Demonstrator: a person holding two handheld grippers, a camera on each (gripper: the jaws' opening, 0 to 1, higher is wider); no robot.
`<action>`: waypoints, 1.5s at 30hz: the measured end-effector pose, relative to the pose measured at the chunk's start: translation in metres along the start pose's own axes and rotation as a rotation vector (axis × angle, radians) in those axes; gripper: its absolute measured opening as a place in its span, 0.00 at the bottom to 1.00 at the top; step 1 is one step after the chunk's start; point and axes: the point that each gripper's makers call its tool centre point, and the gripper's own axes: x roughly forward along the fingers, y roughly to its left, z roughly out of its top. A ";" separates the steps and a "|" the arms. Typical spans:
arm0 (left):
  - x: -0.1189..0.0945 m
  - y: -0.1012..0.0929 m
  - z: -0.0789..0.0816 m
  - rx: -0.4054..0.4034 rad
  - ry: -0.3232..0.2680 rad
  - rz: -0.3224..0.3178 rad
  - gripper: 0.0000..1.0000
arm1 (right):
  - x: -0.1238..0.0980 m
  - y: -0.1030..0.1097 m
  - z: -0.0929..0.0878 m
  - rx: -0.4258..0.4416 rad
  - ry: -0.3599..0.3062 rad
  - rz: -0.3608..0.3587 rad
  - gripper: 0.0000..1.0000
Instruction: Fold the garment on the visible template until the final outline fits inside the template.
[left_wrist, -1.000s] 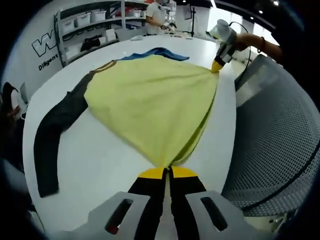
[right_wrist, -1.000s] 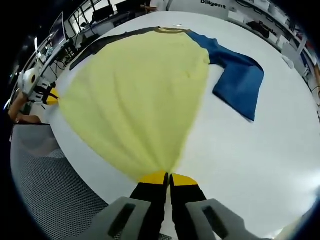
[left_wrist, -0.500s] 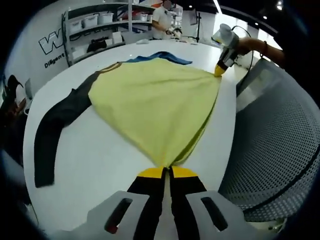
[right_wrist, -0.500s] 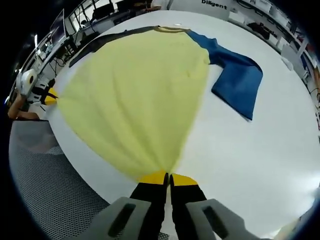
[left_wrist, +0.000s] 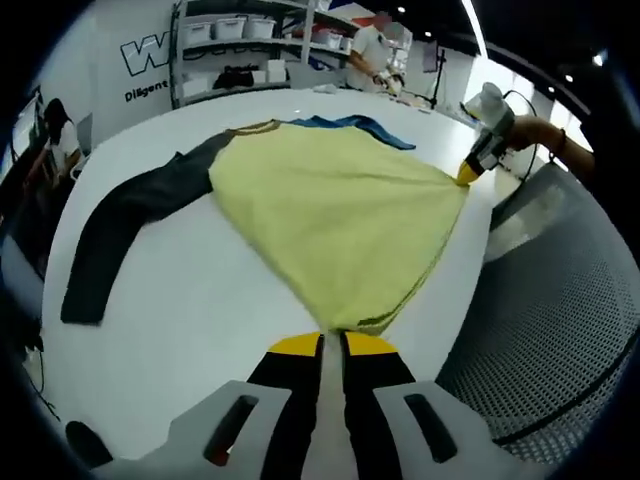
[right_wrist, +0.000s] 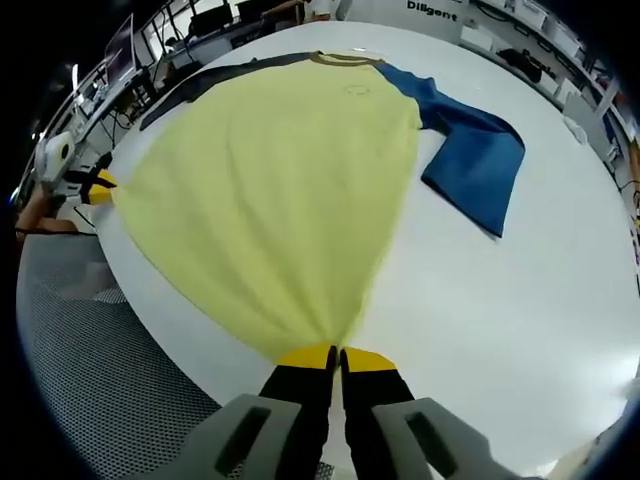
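Note:
A long-sleeved shirt with a yellow body (left_wrist: 340, 215) lies spread on the white table (left_wrist: 190, 310). Its dark grey sleeve (left_wrist: 120, 225) stretches to the left, and its blue sleeve (right_wrist: 475, 165) lies bent on the other side. My left gripper (left_wrist: 333, 340) is shut on one bottom corner of the yellow hem. At the opposite hem corner my right gripper (right_wrist: 335, 352) is shut on the fabric. The hem is pulled taut between them. In the left gripper view the right gripper (left_wrist: 470, 175) pinches the far corner; in the right gripper view the left gripper (right_wrist: 98, 188) holds its corner at the table edge.
A grey mesh surface (left_wrist: 560, 330) runs beside the table's edge. Shelves with white bins (left_wrist: 240, 40) stand against the far wall, and a person (left_wrist: 375, 55) works at the back. Bare white tabletop (right_wrist: 500, 330) lies to the right of the shirt.
The left gripper view has swung right, so the shirt and dark sleeve sit further right in it. Both grippers keep hold of the hem corners. The shirt lies much as before.

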 end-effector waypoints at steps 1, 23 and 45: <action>-0.002 -0.001 0.003 -0.011 -0.020 -0.003 0.10 | 0.000 0.000 0.000 -0.004 -0.001 0.000 0.00; -0.012 -0.025 0.057 -0.138 -0.103 0.136 0.91 | -0.031 -0.043 0.057 0.230 -0.361 -0.041 0.53; -0.015 -0.049 0.067 -0.117 -0.095 0.173 0.99 | -0.012 -0.117 0.095 0.292 -0.387 -0.118 0.60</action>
